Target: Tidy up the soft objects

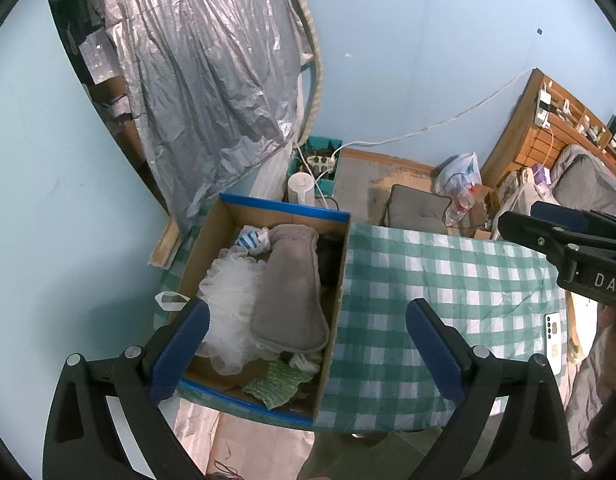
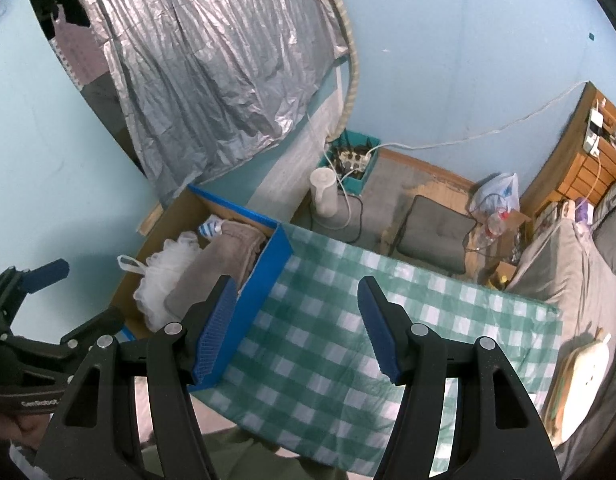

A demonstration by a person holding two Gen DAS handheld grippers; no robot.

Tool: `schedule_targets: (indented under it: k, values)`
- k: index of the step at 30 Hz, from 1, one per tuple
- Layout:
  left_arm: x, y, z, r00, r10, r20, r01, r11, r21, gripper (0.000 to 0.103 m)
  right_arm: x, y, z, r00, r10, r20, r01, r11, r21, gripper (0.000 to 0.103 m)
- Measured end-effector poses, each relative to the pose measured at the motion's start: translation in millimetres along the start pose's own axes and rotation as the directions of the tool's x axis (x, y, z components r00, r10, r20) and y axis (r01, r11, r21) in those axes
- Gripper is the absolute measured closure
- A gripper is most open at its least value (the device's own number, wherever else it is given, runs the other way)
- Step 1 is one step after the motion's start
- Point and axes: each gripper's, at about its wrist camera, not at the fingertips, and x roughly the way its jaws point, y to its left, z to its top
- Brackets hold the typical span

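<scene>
Both grippers, left gripper (image 1: 308, 344) and right gripper (image 2: 295, 328), hang released and empty (nothing gripped) above the crammed cardboard box (image 1: 336, 280), where another item could spill over.

Cardboard box (image 1: 211, 240) with blue-taped rim, standing open at the left end of the table. Inside: a long grey plush mitt (image 1: 287, 292) lying lengthwise on top, cuff toward the far wall; a white mesh bath pouf (image 1: 231, 304) beside it on the left, partly beneath it; a blue-and-white striped cloth (image 1: 249, 240) at the far end; a green textured cloth (image 1: 275, 384) at the near end.
</scene>
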Motion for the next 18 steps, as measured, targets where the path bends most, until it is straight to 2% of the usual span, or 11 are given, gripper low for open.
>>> schedule_targets:
  k: [18]
  values:
    - [-1.4,-0.8,-1.8,1.0,0.001,-0.01,-0.001,1.0,-0.002,0.004,2.0,3.2,2.9,1.0,0.008,-0.003,-0.008,1.0,-0.007,0.041]
